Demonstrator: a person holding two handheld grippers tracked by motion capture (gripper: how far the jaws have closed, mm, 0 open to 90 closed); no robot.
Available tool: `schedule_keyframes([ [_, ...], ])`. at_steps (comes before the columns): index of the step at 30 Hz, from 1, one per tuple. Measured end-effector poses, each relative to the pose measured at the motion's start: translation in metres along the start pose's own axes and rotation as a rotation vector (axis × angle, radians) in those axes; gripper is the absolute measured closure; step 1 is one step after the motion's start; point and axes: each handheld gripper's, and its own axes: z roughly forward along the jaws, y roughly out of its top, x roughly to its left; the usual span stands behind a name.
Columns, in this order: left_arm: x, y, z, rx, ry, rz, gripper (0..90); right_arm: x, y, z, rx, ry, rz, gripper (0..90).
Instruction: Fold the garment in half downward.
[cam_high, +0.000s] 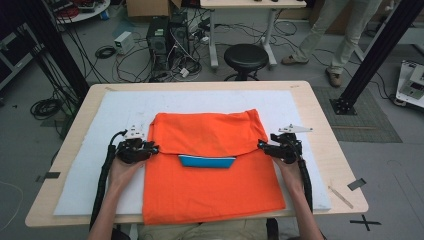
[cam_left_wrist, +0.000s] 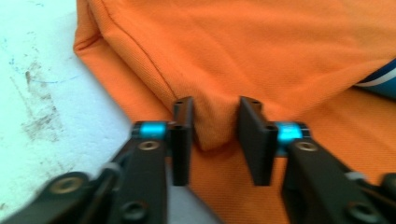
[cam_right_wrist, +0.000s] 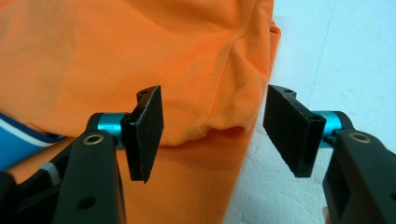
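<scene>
**Orange shirt half-folded, both tongs at the fold corners**

Progress, judged from the layout: the orange knit polo-type shirt (cam_high: 210, 170) lies flat on the white foam mat (cam_high: 95, 165) covering the light wooden table (cam_high: 325, 150). Its far part is already doubled over toward the person, the folded edge running across the middle. A blue collar with a white stripe (cam_high: 207, 161) peeks out under that edge at centre. So one fold looks done; at least one more fold, plus tidying, probably remains.

Left gripper (cam_left_wrist: 215, 128): at the left end of the folded flap. Its jaws stand a narrow way apart with a bunched corner of orange cloth between them. The cloth fills most of the gap, but I cannot tell whether the pads are actually pinching it.

Right gripper (cam_right_wrist: 215, 130): at the right end of the flap, jaws wide apart. The flap's corner sits between them, free of the pads, nothing clamped. White mat shows beside the right-hand jaw.

In the high view both grippers sit at the shirt's side edges, level with the folded edge, left (cam_high: 152, 148) and right (cam_high: 264, 146), hands behind them.
</scene>
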Motion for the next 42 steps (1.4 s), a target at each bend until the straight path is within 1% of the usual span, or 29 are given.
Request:
schedule_keyframes([
  [1, 0.0, 0.0, 0.0, -0.002, -0.001, 0.005, 76.5, 0.001, 0.0, -0.001, -0.004, 0.005, -0.008, 41.6],
  [2, -0.002, 0.001, -0.002, -0.021, -0.004, 0.002, 79.2, 0.002, -0.001, -0.002, -0.004, 0.012, -0.031, 43.2],
  [3, -0.002, 0.001, -0.002, -0.021, -0.004, 0.002, 80.9, 0.002, -0.001, -0.002, -0.004, 0.012, -0.031, 43.2],
  [4, -0.003, 0.002, -0.003, -0.027, -0.002, 0.004, 81.6, 0.008, -0.001, -0.003, 0.016, 0.02, -0.085, 44.2],
  [5, -0.004, 0.002, -0.004, -0.037, -0.002, 0.0, 81.6, 0.008, -0.001, -0.003, 0.016, 0.02, -0.085, 44.2],
  [7, -0.006, 0.004, -0.005, -0.054, 0.001, -0.001, 82.2, 0.015, -0.002, -0.001, 0.033, -0.011, -0.14, 46.0],
  [8, -0.007, 0.004, -0.006, -0.062, -0.003, -0.003, 82.3, 0.02, -0.001, 0.003, 0.044, -0.056, -0.172, 47.7],
  [9, -0.007, 0.004, -0.006, -0.062, -0.003, -0.003, 82.3, 0.02, -0.001, 0.006, 0.048, -0.071, -0.176, 50.0],
  [11, -0.007, 0.004, -0.006, -0.049, -0.003, 0.006, 82.2, 0.019, 0.0, 0.01, 0.073, -0.076, -0.165, 53.7],
  [16, -0.004, 0.001, -0.005, -0.049, -0.008, -0.007, 82.2, 0.017, -0.001, 0.016, 0.101, -0.091, -0.167, 56.3],
  [18, -0.003, -0.001, -0.004, -0.05, -0.01, -0.022, 82.2, 0.02, 0.0, 0.013, 0.077, -0.09, -0.183, 56.3],
  [20, -0.003, -0.002, -0.003, -0.051, -0.013, -0.026, 82.2, 0.022, 0.0, 0.012, 0.065, -0.089, -0.189, 56.3],
  [22, -0.003, -0.002, -0.003, -0.049, -0.013, -0.028, 82.1, 0.027, 0.002, 0.007, 0.012, -0.104, -0.225, 57.7],
  [23, -0.002, -0.002, -0.003, -0.051, -0.019, -0.028, 82.1, 0.027, 0.002, 0.007, 0.012, -0.104, -0.225, 57.7],
  [24, -0.001, -0.002, -0.004, -0.056, -0.026, -0.037, 82.1, 0.026, 0.003, 0.011, 0.035, -0.075, -0.21, 57.6],
  [25, -0.001, -0.002, -0.004, -0.056, -0.026, -0.037, 82.1, 0.026, 0.003, 0.011, 0.035, -0.075, -0.21, 57.6],
  [26, -0.001, -0.003, -0.004, -0.059, -0.026, -0.042, 82.1, 0.021, 0.004, 0.021, 0.101, -0.059, -0.179, 55.2],
  [27, 0.0, -0.003, -0.004, -0.057, -0.027, -0.041, 82.1, 0.021, 0.004, 0.021, 0.101, -0.059, -0.179, 55.2],
  [29, -0.001, -0.003, -0.003, -0.064, -0.028, -0.052, 82.1, 0.018, 0.003, 0.029, 0.144, -0.064, -0.16, 55.5],
  [30, 0.001, -0.003, -0.004, -0.066, -0.033, -0.052, 82.1, 0.015, 0.003, 0.029, 0.132, -0.046, -0.129, 61.5],
  [31, 0.001, -0.003, -0.004, -0.066, -0.033, -0.052, 82.1, 0.015, 0.003, 0.029, 0.132, -0.046, -0.129, 61.5],
  [32, 0.001, -0.004, -0.004, -0.071, -0.036, -0.059, 82.1, 0.015, 0.003, 0.029, 0.132, -0.041, -0.125, 67.7],
  [33, 0.002, -0.004, -0.005, -0.07, -0.04, -0.059, 82.2, 0.014, 0.003, 0.029, 0.128, -0.043, -0.13, 72.6],
  [34, 0.001, -0.004, -0.006, -0.082, -0.044, -0.071, 82.2, 0.015, 0.003, 0.029, 0.129, -0.052, -0.15, 78.6],
  [38, 0.0, -0.004, -0.013, -0.105, -0.053, -0.077, 82.3, 0.016, 0.004, 0.024, 0.121, -0.036, -0.159, 84.2],
  [39, 0.0, -0.004, -0.013, -0.105, -0.053, -0.077, 82.4, 0.016, 0.004, 0.024, 0.121, -0.036, -0.159, 84.2],
  [40, -0.001, -0.004, -0.018, -0.12, -0.056, -0.071, 82.5, 0.018, 0.006, 0.019, 0.105, -0.034, -0.158, 85.4],
  [41, -0.001, -0.004, -0.018, -0.12, -0.056, -0.071, 82.5, 0.018, 0.006, 0.019, 0.105, -0.034, -0.158, 85.4],
  [42, -0.003, -0.004, -0.024, -0.13, -0.059, -0.066, 82.6, 0.019, 0.007, 0.012, 0.084, -0.027, -0.159, 85.8],
])
